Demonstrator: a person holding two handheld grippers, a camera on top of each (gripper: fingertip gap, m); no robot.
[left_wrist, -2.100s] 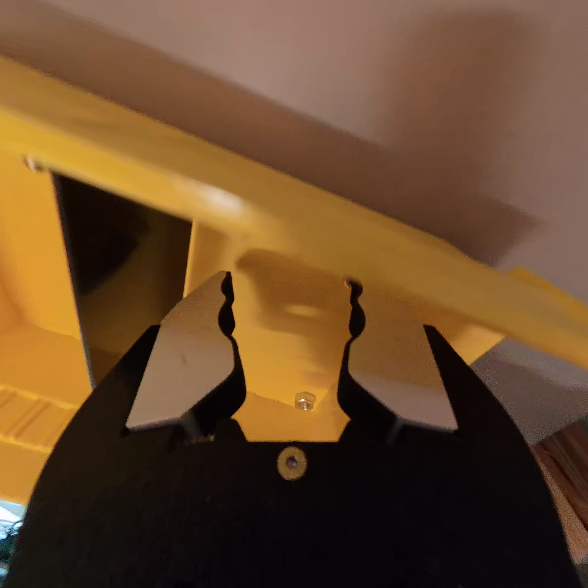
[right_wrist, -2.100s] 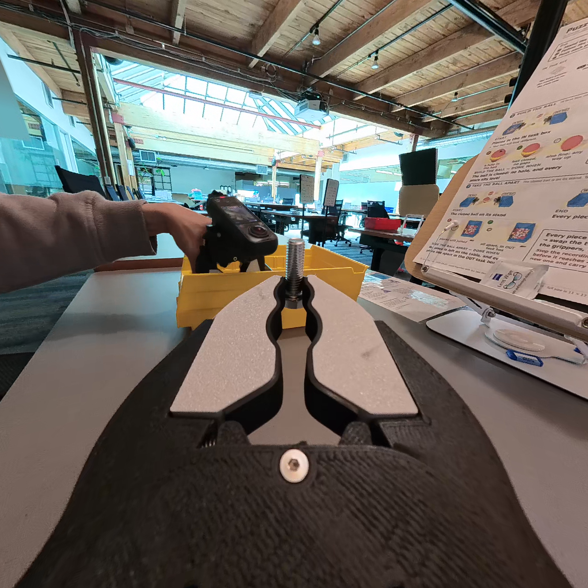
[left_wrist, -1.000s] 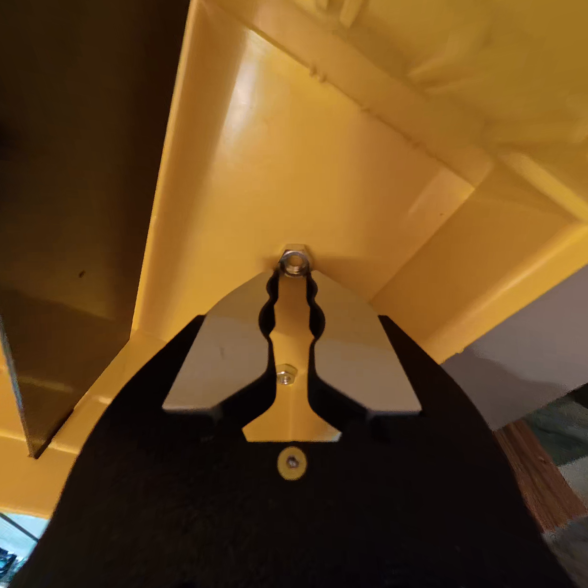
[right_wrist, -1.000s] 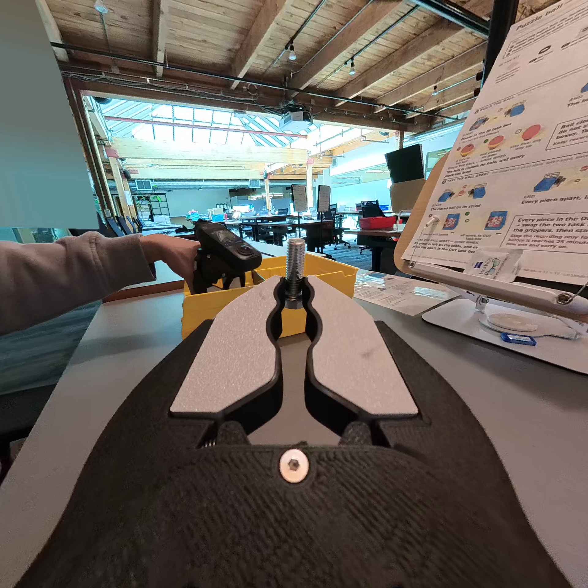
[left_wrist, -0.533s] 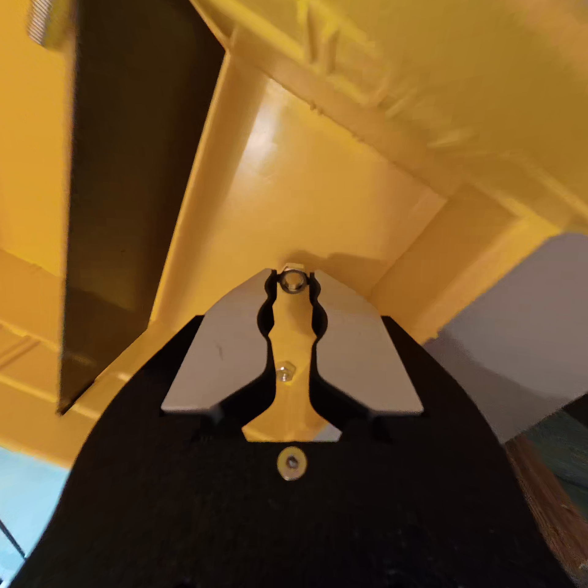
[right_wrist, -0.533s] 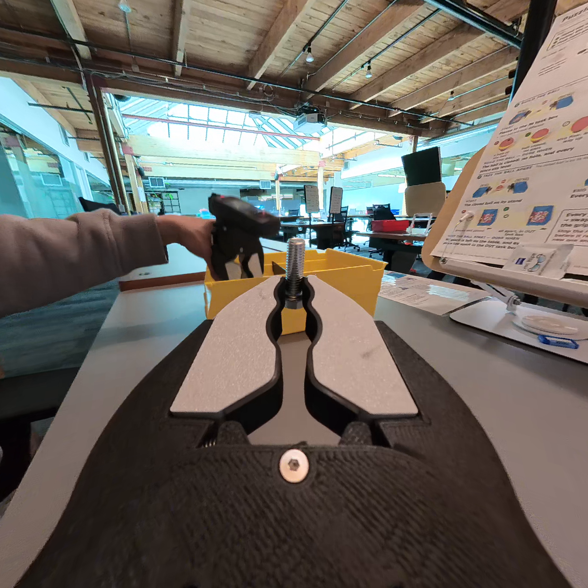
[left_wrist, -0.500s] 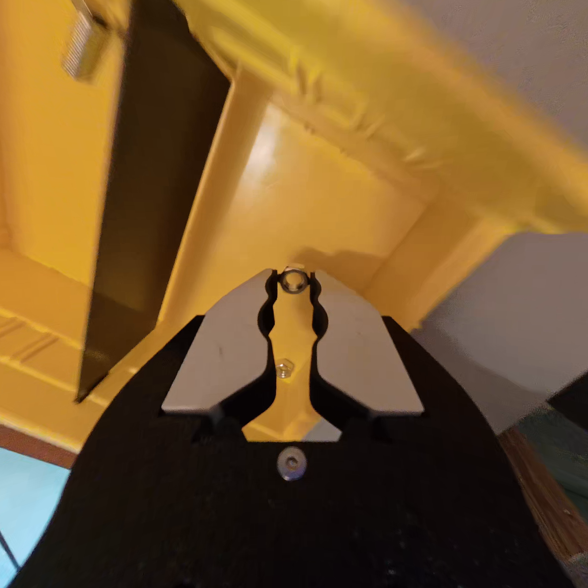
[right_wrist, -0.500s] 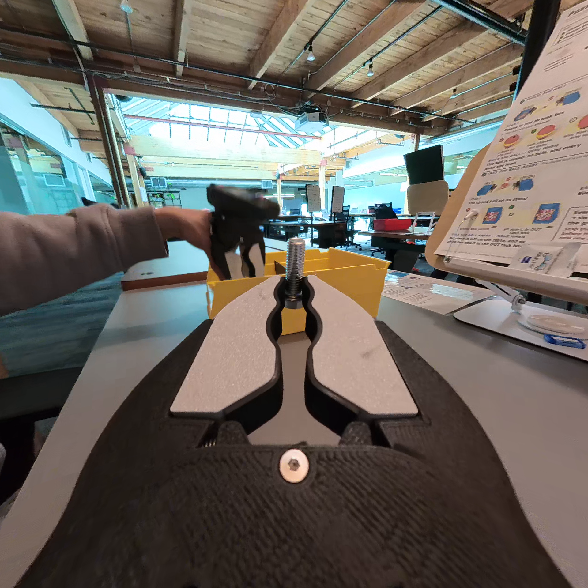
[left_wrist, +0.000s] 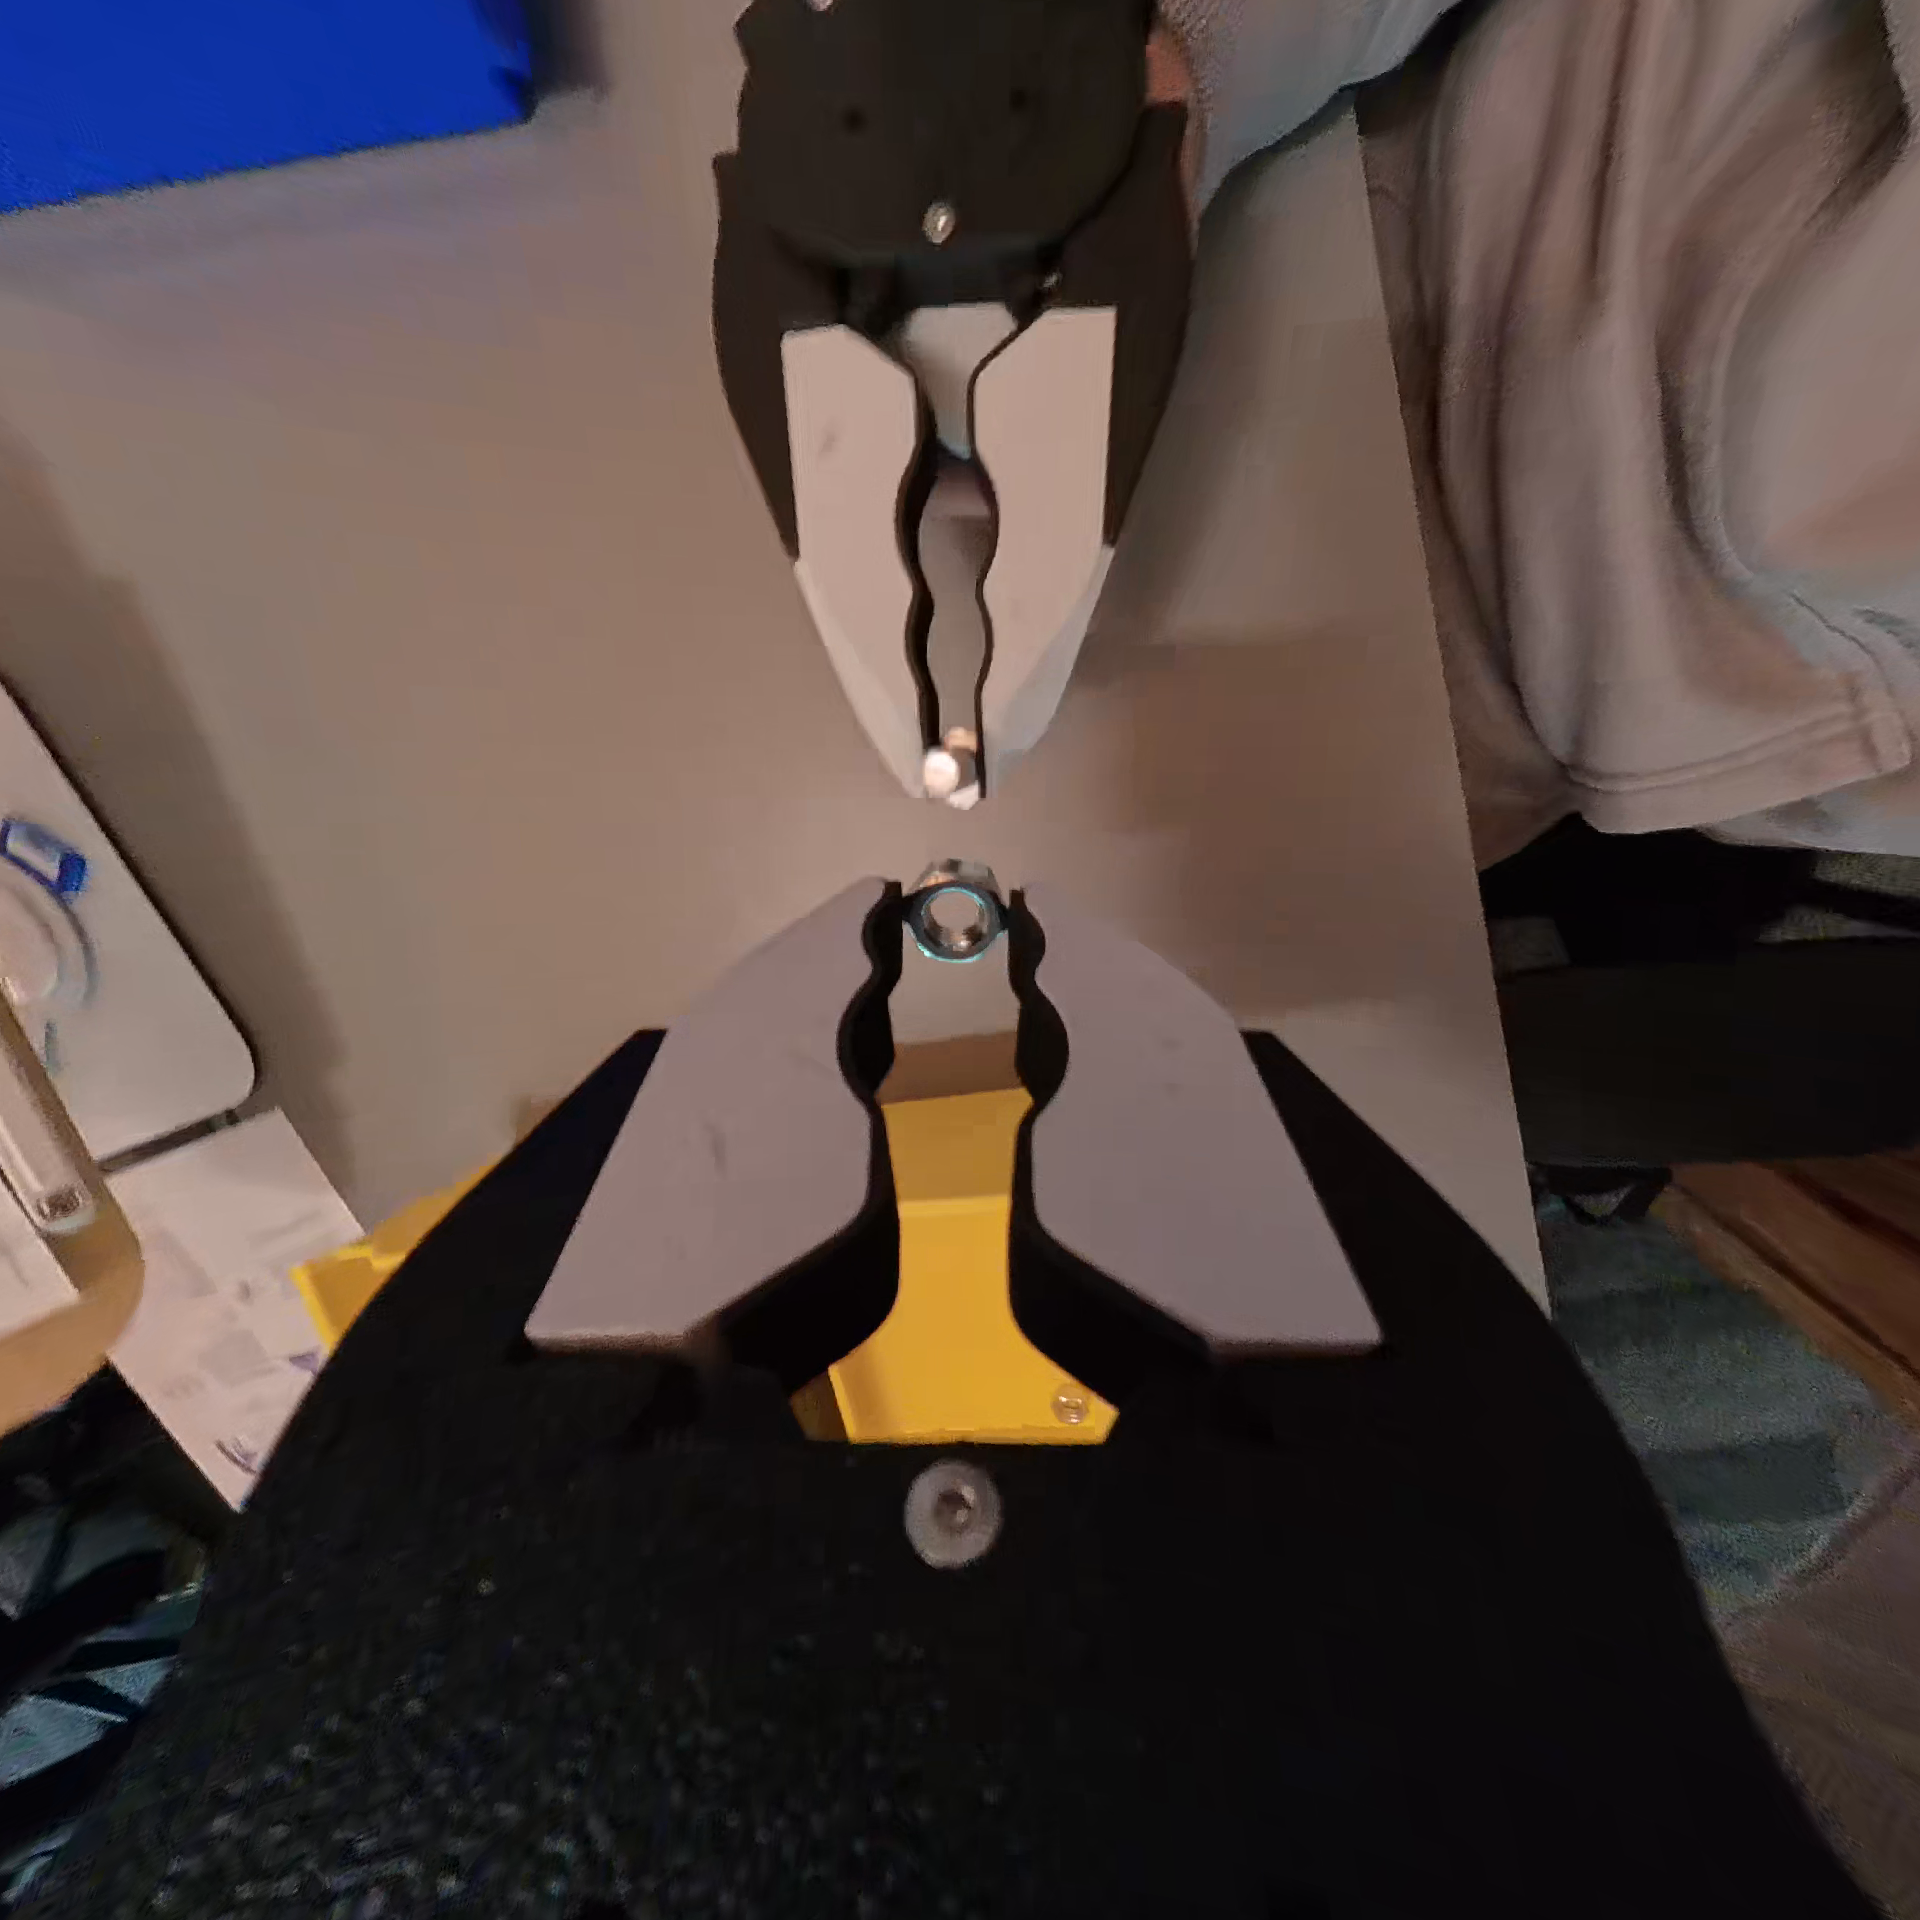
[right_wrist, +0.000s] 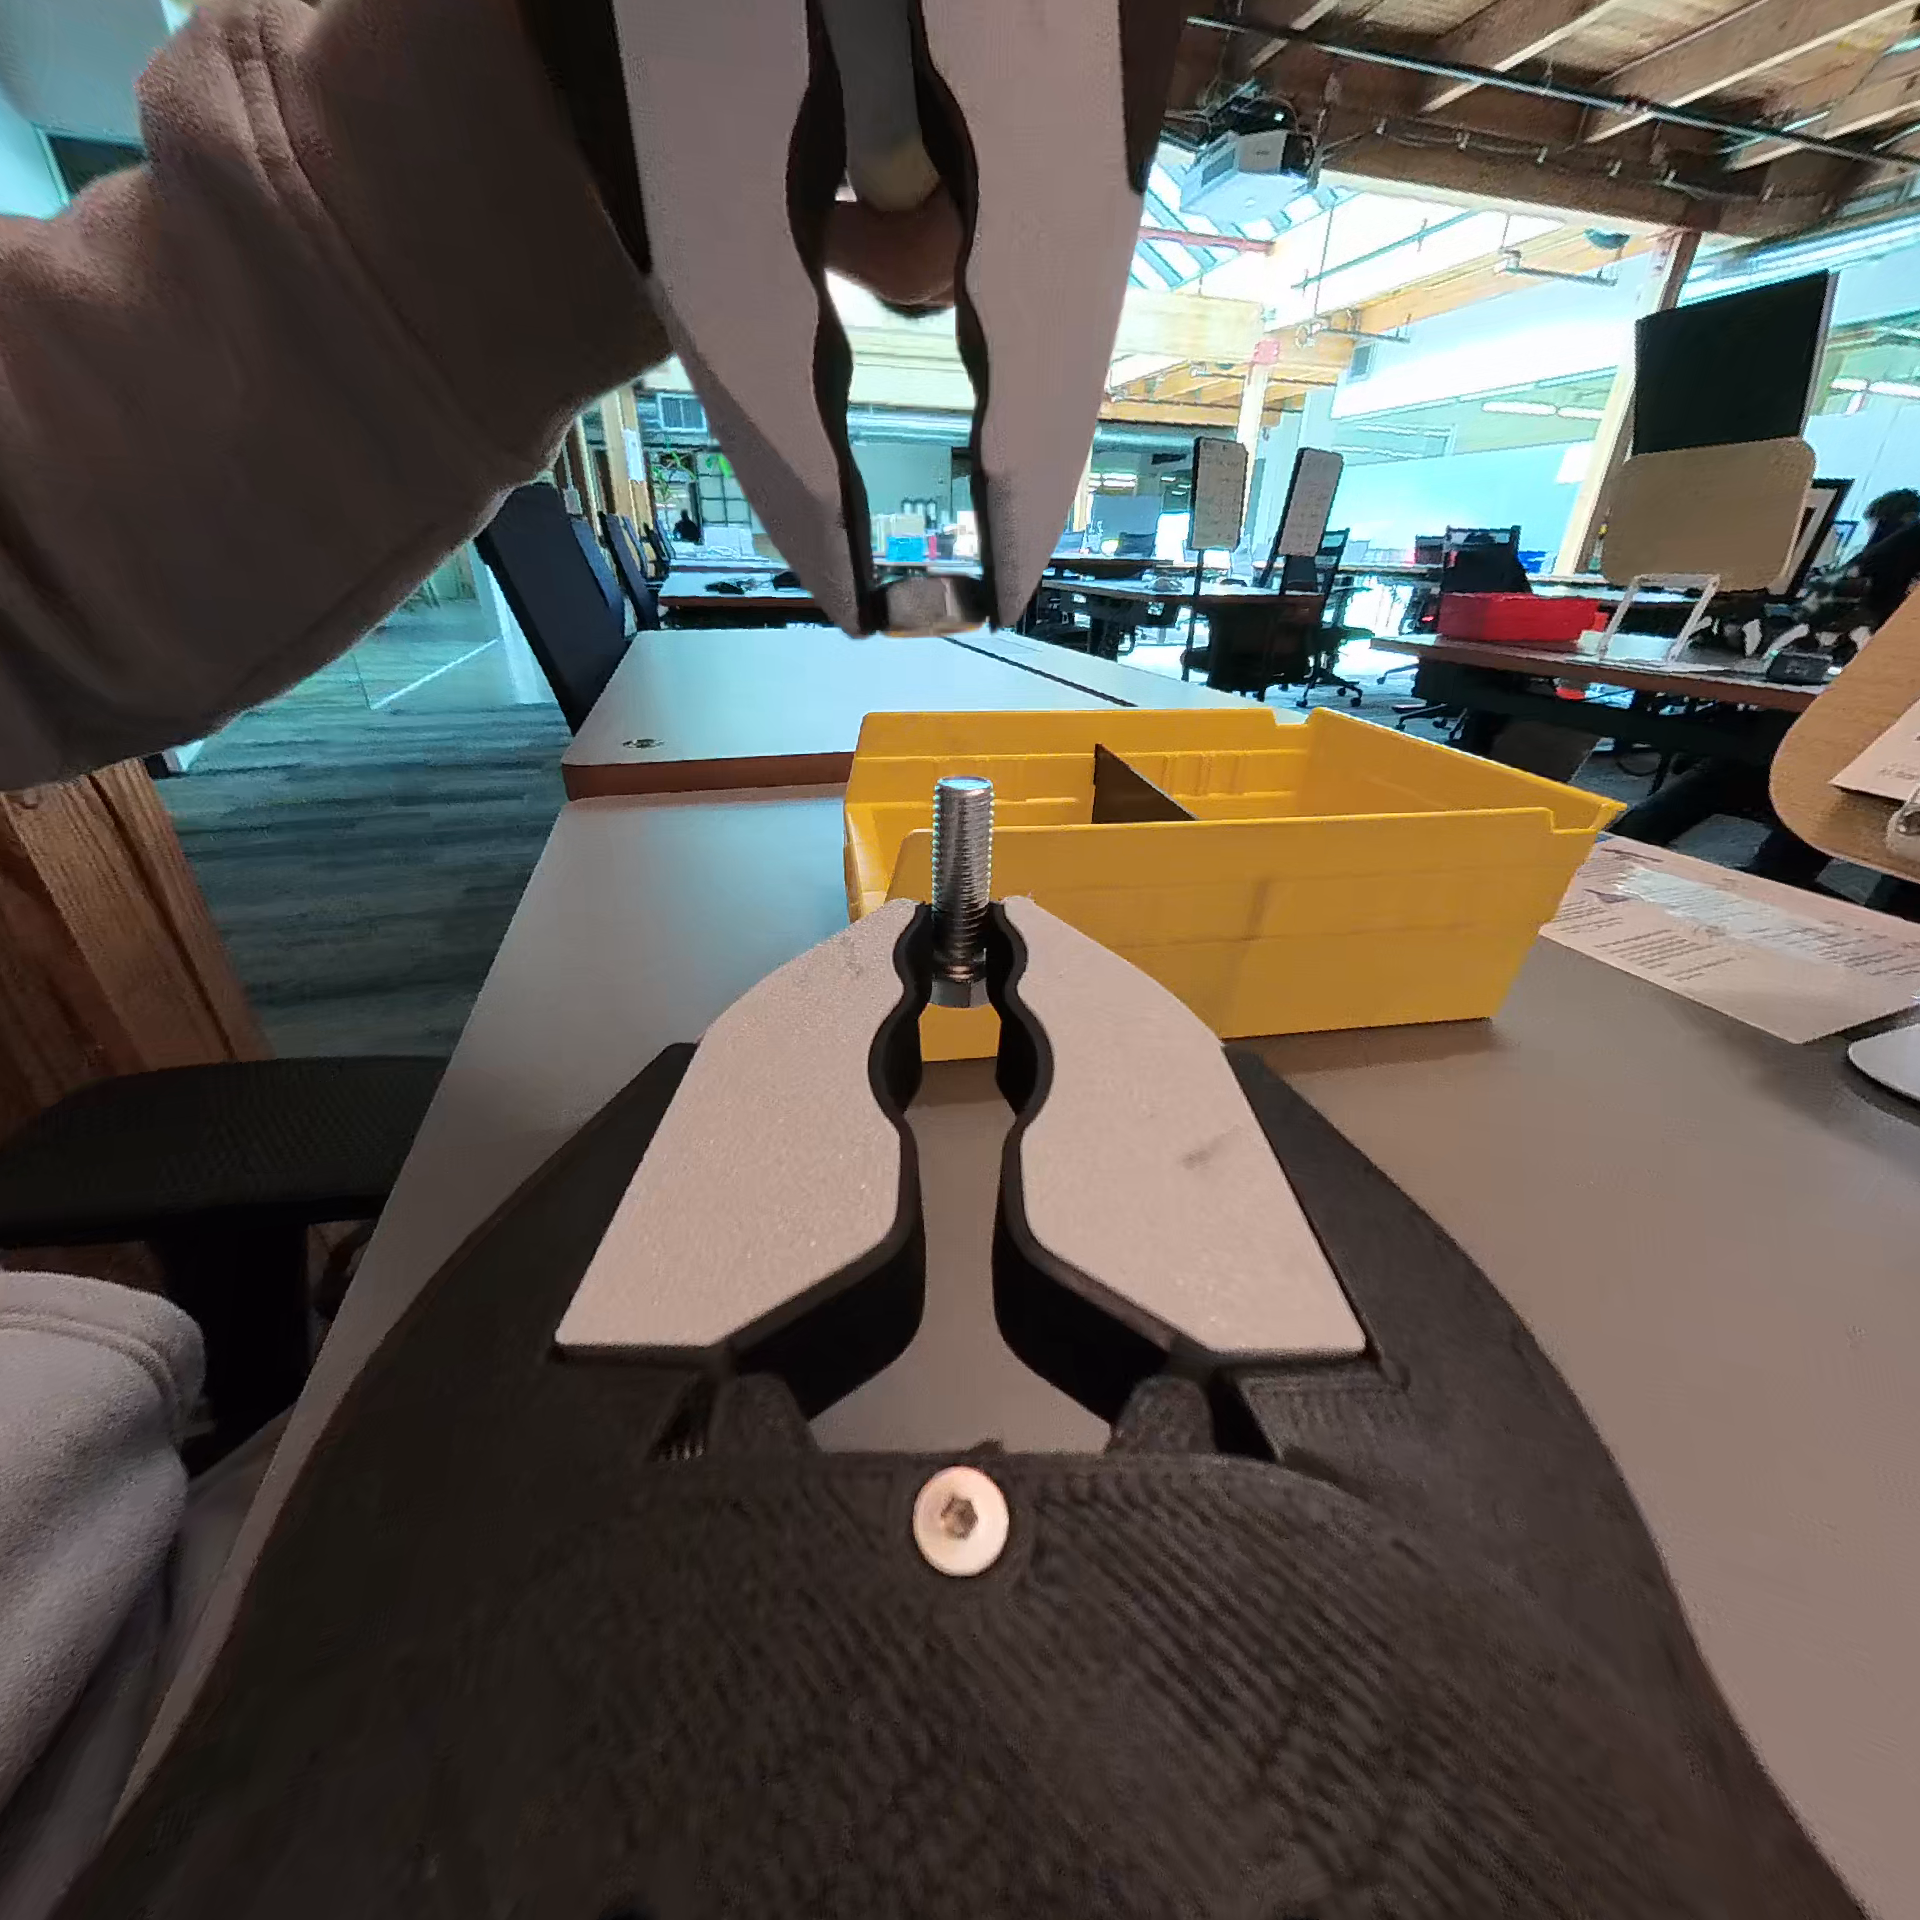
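Mid-frame right, we see a yellow bin on the grey table. Our right gripper clamps an upright bolt; above it, our left gripper pinches a nut.

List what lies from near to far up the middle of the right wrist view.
Right hand-held gripper → upright bolt pinched in its tips → yellow bin on the grey table → neighbouring table → distant desks and chairs.
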